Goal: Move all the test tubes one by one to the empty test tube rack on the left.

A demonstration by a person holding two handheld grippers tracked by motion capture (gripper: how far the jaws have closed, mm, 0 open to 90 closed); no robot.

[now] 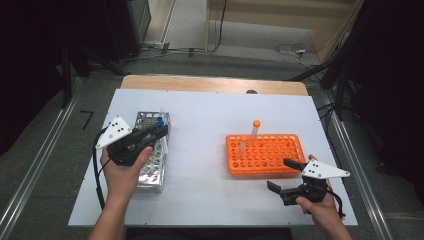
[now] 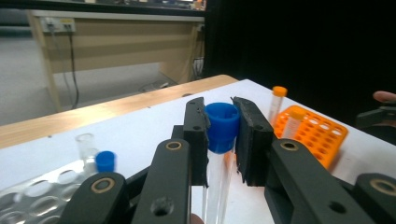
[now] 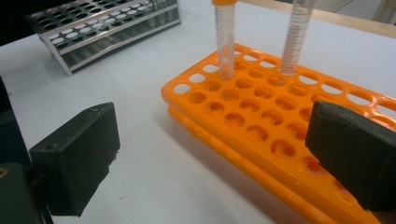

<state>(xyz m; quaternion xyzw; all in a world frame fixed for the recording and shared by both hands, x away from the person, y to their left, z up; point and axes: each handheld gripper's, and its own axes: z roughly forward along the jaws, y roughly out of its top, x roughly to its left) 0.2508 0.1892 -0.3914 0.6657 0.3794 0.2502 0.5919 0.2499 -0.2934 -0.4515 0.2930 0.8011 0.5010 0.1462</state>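
Blue-capped tube (image 2: 220, 122): clamped at its cap between the pads of the left gripper (image 1: 150, 136), lifted above the metal rack (image 1: 152, 165) at the left of the table; clear body hangs straight down between the jaws. Right gripper (image 1: 286, 176) released, jaws spread wide with nothing between them, just beside the near corner of the orange rack (image 1: 262, 152), where two tubes (image 3: 225, 42) already stand at the far side. Likely step: carry across and seat it in a free orange hole. Advice: keep the tube plumb, approach from above, line up its tip before lowering. Steady the orange rack with the free gripper if it shifts. Grip is on the cap alone, so sideways knocks could twist it loose.
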